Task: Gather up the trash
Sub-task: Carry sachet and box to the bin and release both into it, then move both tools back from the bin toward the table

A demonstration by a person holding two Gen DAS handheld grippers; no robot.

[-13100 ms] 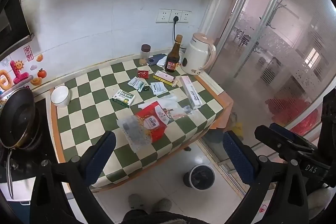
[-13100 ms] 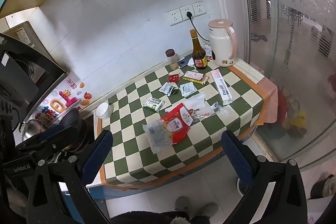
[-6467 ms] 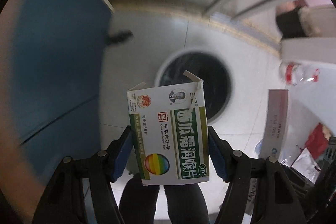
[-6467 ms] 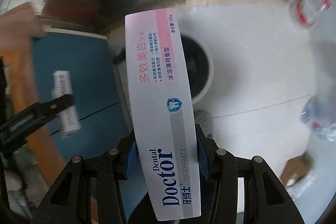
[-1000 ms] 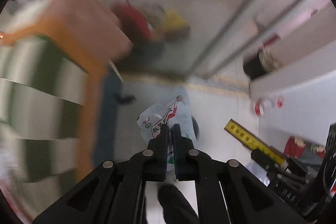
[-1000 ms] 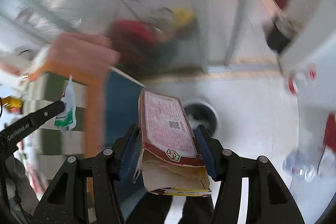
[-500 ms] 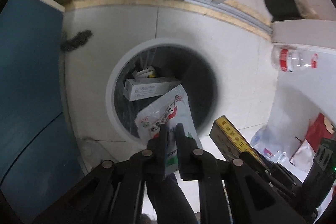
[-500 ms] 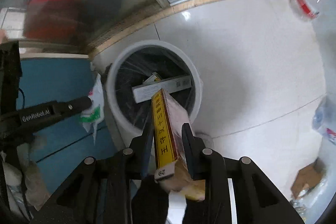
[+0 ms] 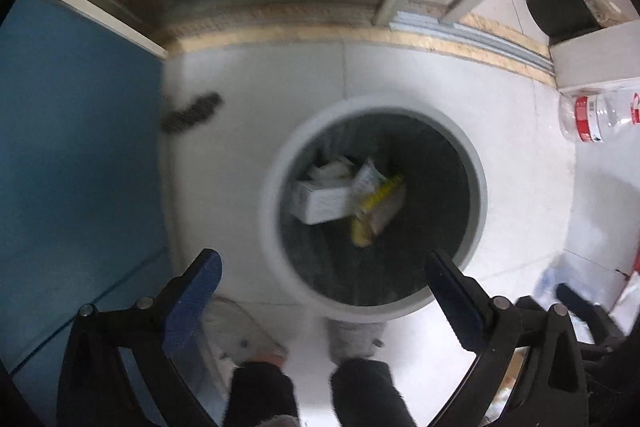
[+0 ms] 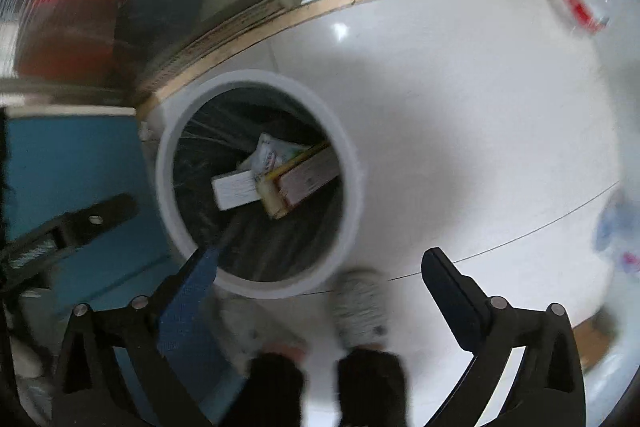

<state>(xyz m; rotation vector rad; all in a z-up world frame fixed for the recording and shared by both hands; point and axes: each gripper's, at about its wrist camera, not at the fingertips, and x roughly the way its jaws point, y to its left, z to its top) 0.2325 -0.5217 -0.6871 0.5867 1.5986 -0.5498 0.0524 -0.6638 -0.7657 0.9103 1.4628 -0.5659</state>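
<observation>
A round white-rimmed trash bin (image 9: 272,187) with a dark liner stands on the floor below both grippers. Inside lie a white carton (image 9: 320,203), a white sachet (image 10: 276,155) and a brown box with a yellow edge (image 10: 308,175). My left gripper (image 9: 324,267) hangs over the bin's near rim, its jaws opening wide with nothing between them. My right gripper (image 10: 320,267) hovers at the bin's (image 10: 352,195) near right rim, jaws also opening wide and empty. One finger of the left gripper (image 10: 92,219) shows at the left of the right wrist view.
A blue cabinet front (image 9: 72,155) stands left of the bin. A glass sliding door on a yellow-edged track (image 9: 400,35) runs behind it. A clear plastic bottle with a red label (image 9: 592,119) lies on the white floor at right. The person's slippered feet (image 10: 360,303) stand near the bin.
Both grippers have opened wide. The sachet has dropped from the left gripper and the brown box from the right gripper; both now lie in the bin.
</observation>
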